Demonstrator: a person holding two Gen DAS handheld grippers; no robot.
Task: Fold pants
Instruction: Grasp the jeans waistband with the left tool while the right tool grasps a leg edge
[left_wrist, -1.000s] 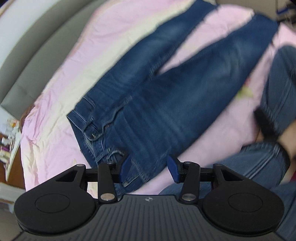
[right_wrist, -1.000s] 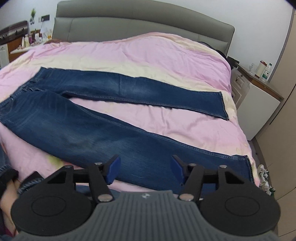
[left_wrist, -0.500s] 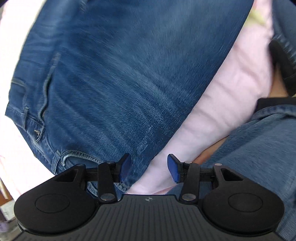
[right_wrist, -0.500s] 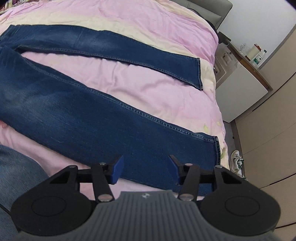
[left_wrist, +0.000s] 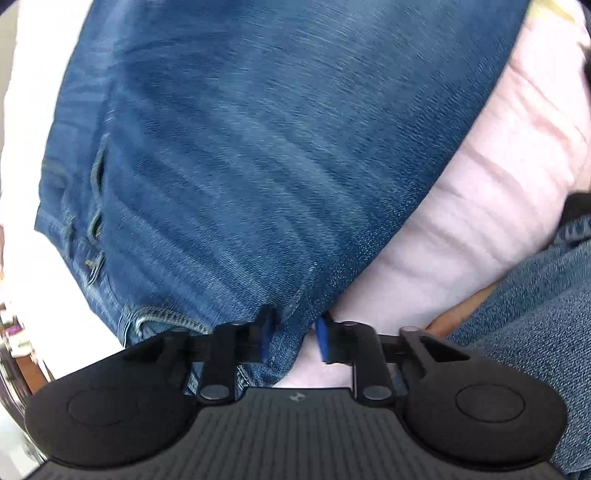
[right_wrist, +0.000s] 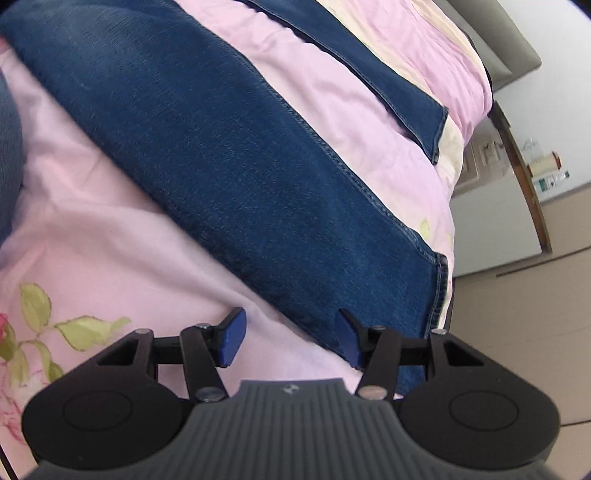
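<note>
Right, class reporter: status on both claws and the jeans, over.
Left claw just closed, pinching jeans at the waist-end edge. Right claw open over the near leg's hem, not gripping. Jeans flat, unfolded on pink bedspread. Nothing in the way.

No legible txt anywhere. Small logo mark on the gripper body (left_wrist: 295, 397) in both views, unreadable; box label on nightstand (right_wrist: 550, 181) too blurred.

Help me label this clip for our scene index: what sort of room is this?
Most likely a bedroom: dark blue denim jeans lie spread on a bed with a pink floral quilt, a grey padded headboard behind it, and a white bedside cabinet holding small bottles.
</note>
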